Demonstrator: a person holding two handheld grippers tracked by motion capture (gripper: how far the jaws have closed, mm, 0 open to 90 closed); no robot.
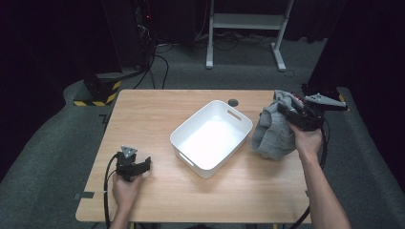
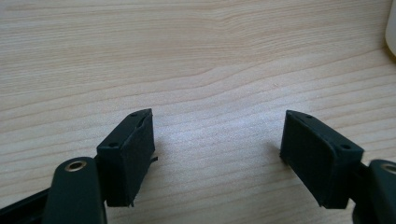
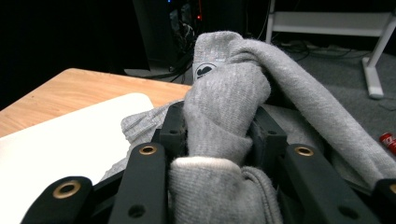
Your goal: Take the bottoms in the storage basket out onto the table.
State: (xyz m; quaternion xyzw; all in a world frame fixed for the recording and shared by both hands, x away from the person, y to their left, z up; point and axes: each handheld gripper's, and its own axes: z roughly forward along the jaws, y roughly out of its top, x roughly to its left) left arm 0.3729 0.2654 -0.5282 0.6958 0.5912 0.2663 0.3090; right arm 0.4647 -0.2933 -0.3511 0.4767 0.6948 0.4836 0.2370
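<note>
A grey knitted garment (image 1: pixel 274 131) hangs bunched at the right side of the table, its lower part touching the wood. My right gripper (image 1: pixel 289 112) is shut on its upper folds; in the right gripper view the grey garment (image 3: pixel 224 102) is squeezed between the two black jaws, and the right gripper (image 3: pixel 218 133) points toward the tub. A white plastic tub (image 1: pixel 211 137) with handle slots stands empty at the table's middle. My left gripper (image 1: pixel 143 164) rests low on the table at the front left, and the left gripper (image 2: pixel 217 144) stands open over bare wood.
The wooden table (image 1: pixel 153 124) has a small dark grommet (image 1: pixel 233 102) near its far edge. A white table frame (image 1: pixel 248 28) and cables stand on the grey floor beyond. A corner of the tub (image 2: pixel 391 32) shows at the right edge of the left gripper view.
</note>
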